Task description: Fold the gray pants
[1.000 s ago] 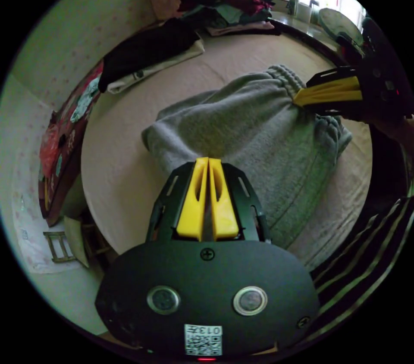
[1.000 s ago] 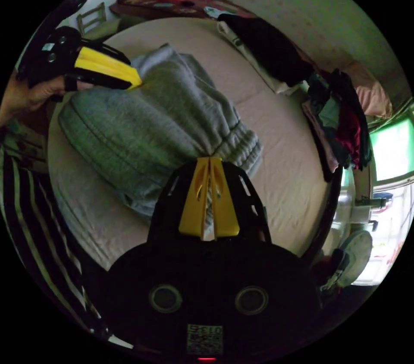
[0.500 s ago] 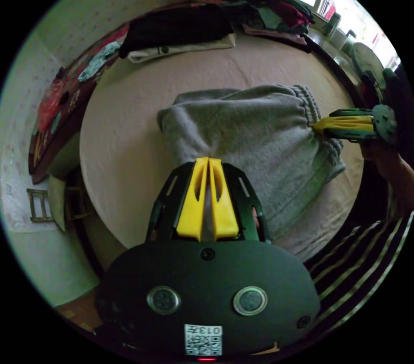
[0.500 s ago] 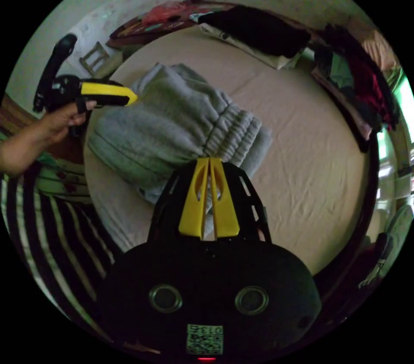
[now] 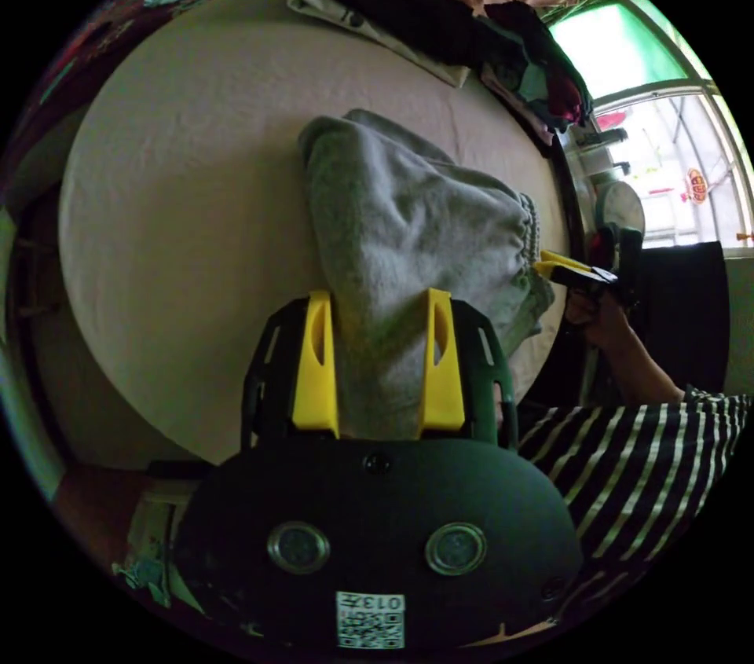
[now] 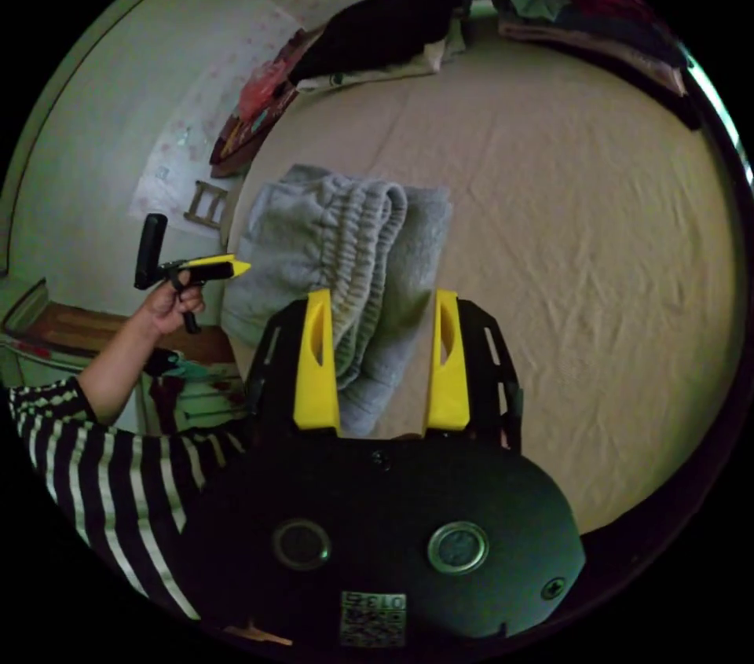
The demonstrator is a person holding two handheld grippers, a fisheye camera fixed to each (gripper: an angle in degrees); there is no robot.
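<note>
Both tools, pinching the gray pants [image 5: 408,224] half a second ago, now stand spread and clear, left tool [image 5: 378,302] and right tool [image 6: 381,302] alike, leaving the pants folded on the bed [image 6: 565,224]; fold judged essentially complete.

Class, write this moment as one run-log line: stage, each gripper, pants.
stage: release after fold | left gripper: open, jaws astride pants | right gripper: open | gray pants: folded bundle lying on bed

Dim room, bright window [image 5: 660,114] glare, fisheye-warped edges
</note>
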